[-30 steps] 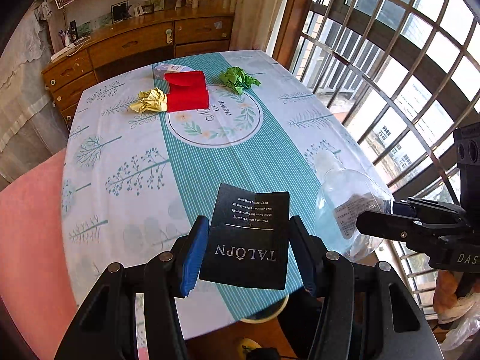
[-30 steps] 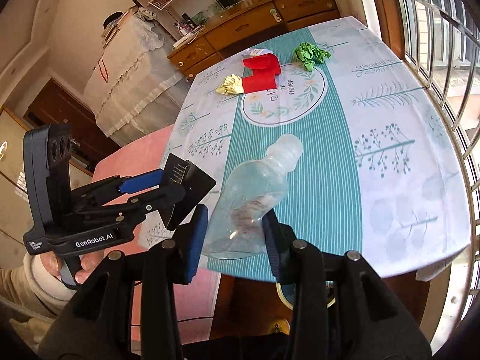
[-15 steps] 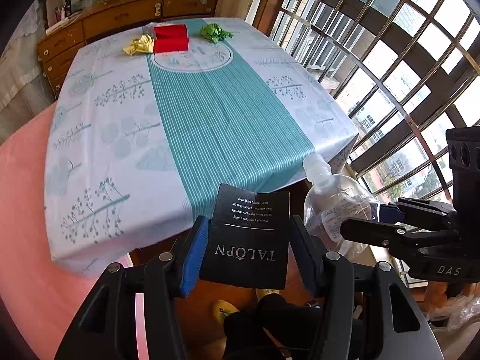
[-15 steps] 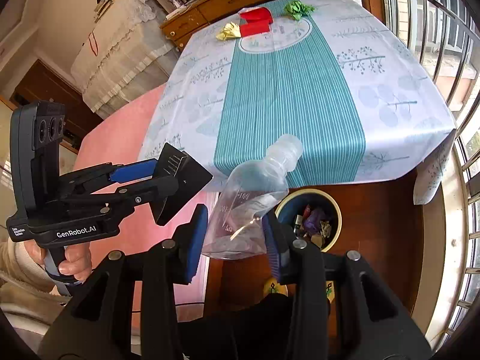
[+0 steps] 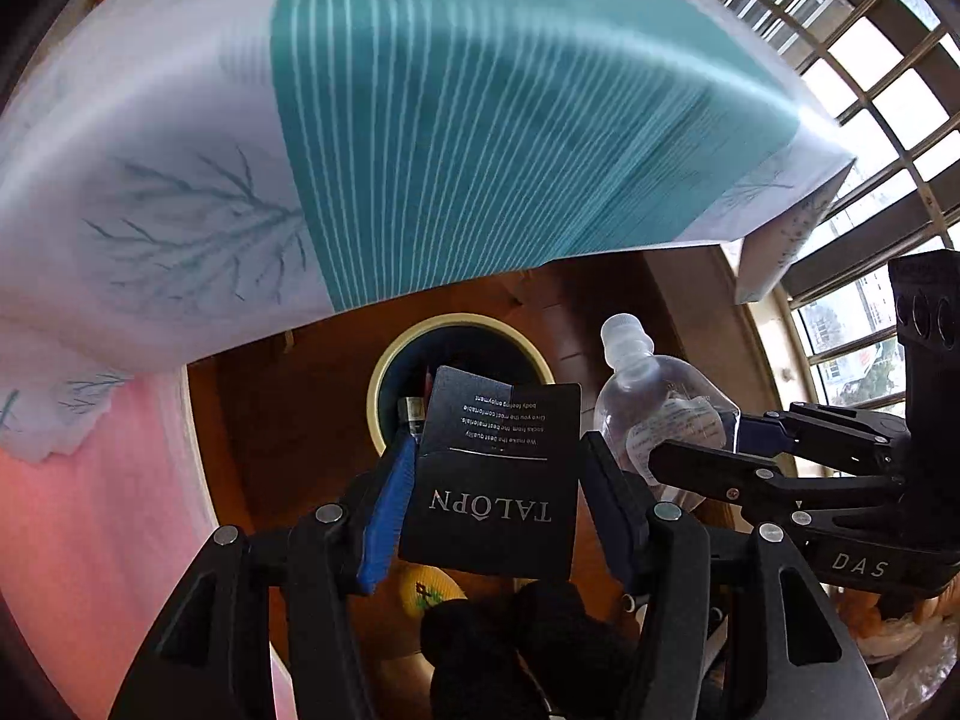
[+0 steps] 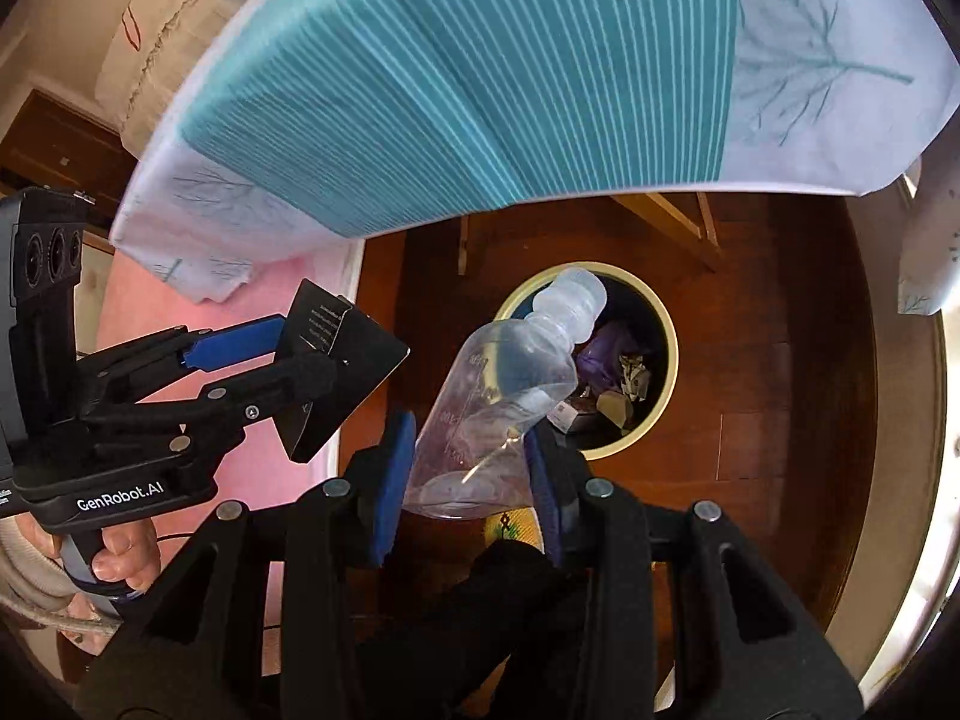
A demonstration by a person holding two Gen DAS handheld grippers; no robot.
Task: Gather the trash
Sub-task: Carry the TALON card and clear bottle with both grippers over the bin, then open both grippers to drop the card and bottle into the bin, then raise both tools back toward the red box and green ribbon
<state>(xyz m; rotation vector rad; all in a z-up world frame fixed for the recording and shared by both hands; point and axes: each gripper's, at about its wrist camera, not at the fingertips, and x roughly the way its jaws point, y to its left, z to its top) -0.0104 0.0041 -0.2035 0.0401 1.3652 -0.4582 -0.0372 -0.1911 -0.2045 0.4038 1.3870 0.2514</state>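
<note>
My left gripper (image 5: 498,480) is shut on a black TALOPN card package (image 5: 492,498), held above a round bin (image 5: 390,360) with a cream rim on the wooden floor. My right gripper (image 6: 468,468) is shut on a crushed clear plastic bottle (image 6: 510,372), its cap end over the bin (image 6: 666,384), which holds several scraps of trash. The bottle (image 5: 654,402) and right gripper (image 5: 720,456) show at the right of the left wrist view. The left gripper (image 6: 300,360) with the black package (image 6: 348,372) shows at the left of the right wrist view.
The table's cloth (image 5: 480,120), teal striped with white sides, overhangs just above the bin (image 6: 480,90). A pink surface (image 5: 90,540) lies at the left. Window bars (image 5: 870,60) stand at the right. A wooden table leg (image 6: 678,222) is behind the bin.
Both grippers have dropped from above the tabletop to below its edge and tilted down towards the bin. The package and bottle stay gripped. The tabletop items have left the view.
</note>
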